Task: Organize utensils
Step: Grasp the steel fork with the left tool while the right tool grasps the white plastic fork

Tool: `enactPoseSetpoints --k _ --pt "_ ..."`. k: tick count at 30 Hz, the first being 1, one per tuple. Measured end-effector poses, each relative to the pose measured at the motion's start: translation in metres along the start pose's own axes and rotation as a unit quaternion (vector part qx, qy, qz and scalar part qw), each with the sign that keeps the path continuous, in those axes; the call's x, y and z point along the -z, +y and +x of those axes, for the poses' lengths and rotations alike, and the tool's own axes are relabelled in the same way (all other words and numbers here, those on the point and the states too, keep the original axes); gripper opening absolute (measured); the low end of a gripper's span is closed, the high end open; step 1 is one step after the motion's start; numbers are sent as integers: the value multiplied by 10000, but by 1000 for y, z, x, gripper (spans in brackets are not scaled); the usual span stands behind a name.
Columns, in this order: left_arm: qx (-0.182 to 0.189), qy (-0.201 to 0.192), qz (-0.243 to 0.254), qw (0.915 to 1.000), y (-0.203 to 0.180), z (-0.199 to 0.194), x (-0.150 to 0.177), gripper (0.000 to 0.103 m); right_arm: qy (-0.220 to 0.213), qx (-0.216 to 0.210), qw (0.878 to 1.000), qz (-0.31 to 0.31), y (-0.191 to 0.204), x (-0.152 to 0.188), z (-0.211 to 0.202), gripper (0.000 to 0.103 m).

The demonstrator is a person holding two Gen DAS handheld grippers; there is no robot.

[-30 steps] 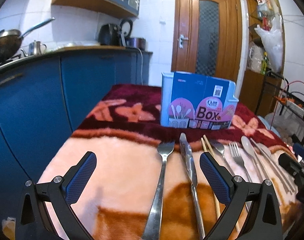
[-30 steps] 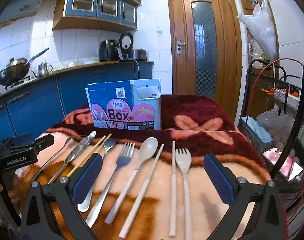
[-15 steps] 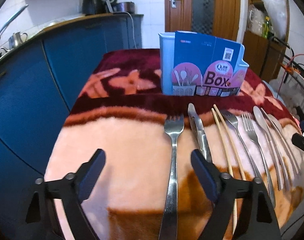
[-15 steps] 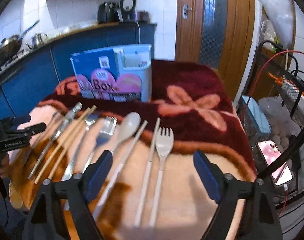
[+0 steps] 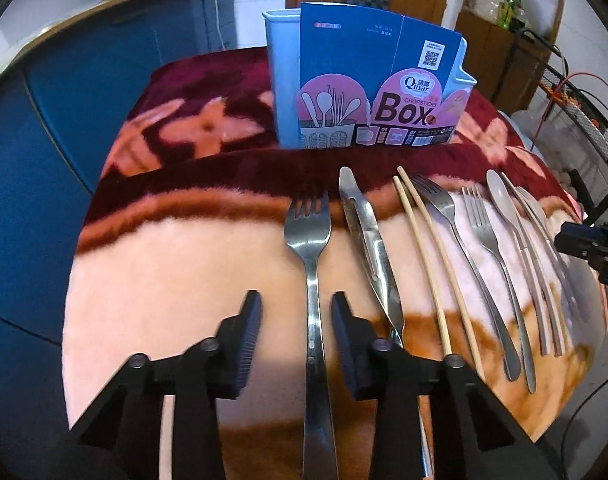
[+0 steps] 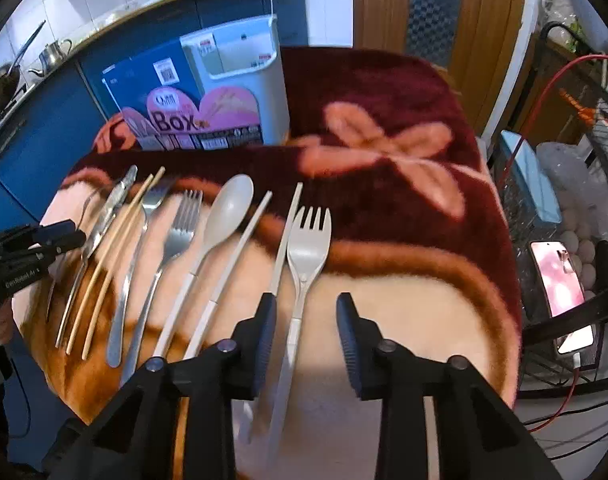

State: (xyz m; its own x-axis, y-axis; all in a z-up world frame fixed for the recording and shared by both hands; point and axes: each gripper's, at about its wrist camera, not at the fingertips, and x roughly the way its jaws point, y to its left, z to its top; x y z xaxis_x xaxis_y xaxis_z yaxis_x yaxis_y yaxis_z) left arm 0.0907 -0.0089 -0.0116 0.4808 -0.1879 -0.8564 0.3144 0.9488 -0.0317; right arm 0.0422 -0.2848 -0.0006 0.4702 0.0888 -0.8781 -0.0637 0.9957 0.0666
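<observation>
Ten or so utensils lie side by side in a row on a plush blanket (image 5: 176, 264) of cream, orange and dark red, handles toward the cameras. At the left end is a steel fork (image 5: 309, 232). Its handle runs between the fingers of the left gripper (image 5: 296, 300), whose jaws are closing. A gap shows on each side of the handle, so nothing is gripped. Just right of it lie a flat steel piece (image 5: 364, 236), knife or tongs I cannot tell, then a pair of wooden chopsticks (image 5: 428, 252) and a second steel fork (image 5: 480, 224).

Farther right are the beige plastic pieces: a spoon (image 6: 232, 208), two separate chopsticks (image 6: 250, 232) and, at the right end, a plastic fork (image 6: 309, 240). The right gripper (image 6: 304, 300) points down over this fork's handle with its jaws closing. The handle sits between the pads and is not yet pinched. One plastic chopstick passes under its left finger.

Behind the row, on the dark red part of the blanket, a light blue utensil holder (image 5: 282, 80) stands upright in a printed card sleeve. Blue cabinets (image 5: 44, 128) stand to the left, and a lit phone (image 6: 556, 276) lies off to the right.
</observation>
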Motion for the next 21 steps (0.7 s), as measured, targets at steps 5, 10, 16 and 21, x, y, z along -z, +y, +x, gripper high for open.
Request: enactPoseSetpoints --k 5,10,16,21 --pt "163 229 57 9996 -1 4 -6 18 222 -111 9997 51 -5 -6 5 28" --pt "227 555 156 9981 -1 9 -16 14 497 -198 9985 90 -10 -14 9 28" --pt "236 701 234 9970 -4 12 -20 7 800 -196 9966 24 -10 -18 18 27" --pt "200 538 199 9982 -7 12 -19 7 874 -97 9961 -44 -5 -26 27 17"
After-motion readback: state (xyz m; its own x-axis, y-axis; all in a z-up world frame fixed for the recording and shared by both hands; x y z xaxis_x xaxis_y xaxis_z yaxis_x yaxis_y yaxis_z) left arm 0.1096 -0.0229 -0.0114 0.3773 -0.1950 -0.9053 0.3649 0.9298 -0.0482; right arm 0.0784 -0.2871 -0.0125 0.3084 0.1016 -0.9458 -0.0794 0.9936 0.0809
